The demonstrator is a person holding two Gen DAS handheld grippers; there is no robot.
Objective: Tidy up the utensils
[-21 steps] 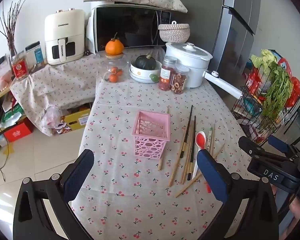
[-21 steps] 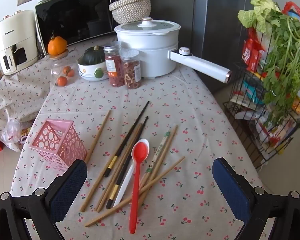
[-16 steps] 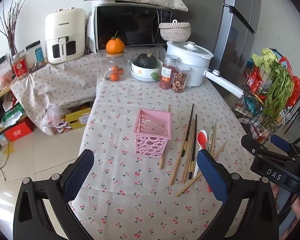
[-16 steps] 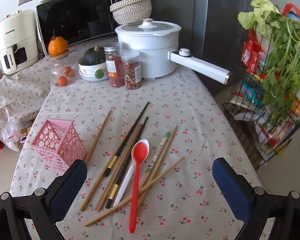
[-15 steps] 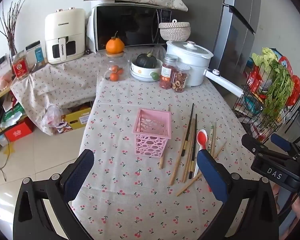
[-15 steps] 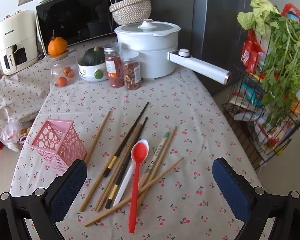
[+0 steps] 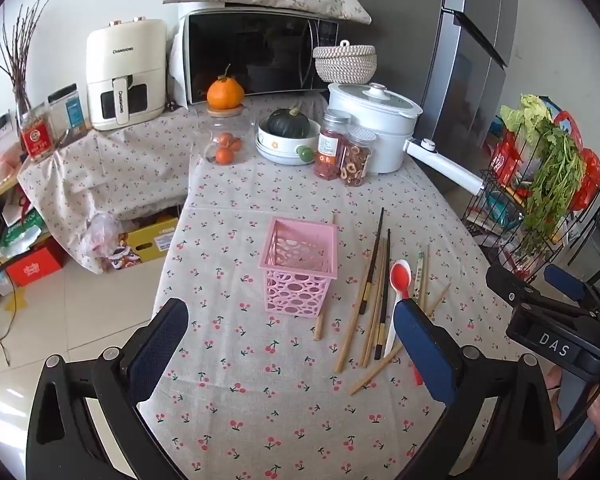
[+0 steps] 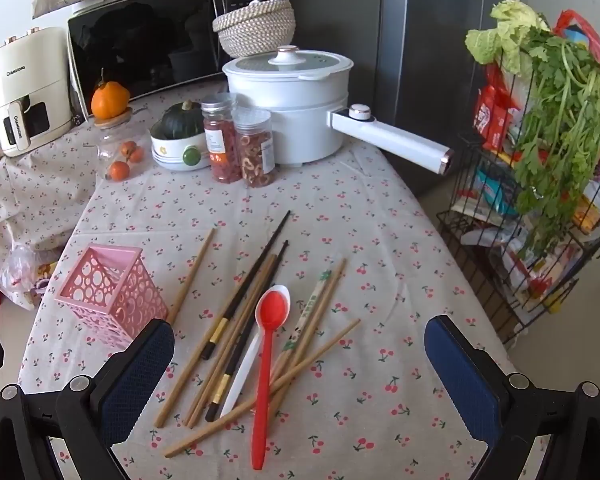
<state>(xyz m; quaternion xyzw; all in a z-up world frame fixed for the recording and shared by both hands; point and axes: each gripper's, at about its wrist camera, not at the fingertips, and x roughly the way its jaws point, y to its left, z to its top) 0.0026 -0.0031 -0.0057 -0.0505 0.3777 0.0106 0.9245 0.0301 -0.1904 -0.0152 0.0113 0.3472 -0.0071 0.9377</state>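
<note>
Chopsticks point(image 8: 236, 320) and a red spoon point(image 8: 266, 364) lie crossed right of the pink basket point(image 8: 112, 292); both claws, left point(image 7: 290, 350) and right point(image 8: 298, 376), are spread and empty. Pinching one stick could drag others; nudging the light basket could tip it.

1. A home kitchen: a microwave point(image 7: 256, 58) and an air fryer point(image 7: 126, 74) stand at the back, a grey fridge point(image 7: 466, 52) beside them.
2. A table under a cherry-print cloth point(image 7: 260, 380) carries a white pot point(image 8: 290, 100), food jars point(image 8: 240, 146) and chopsticks point(image 8: 240, 320).
3. A wire rack point(image 8: 512, 240) holds greens and packets.
</note>
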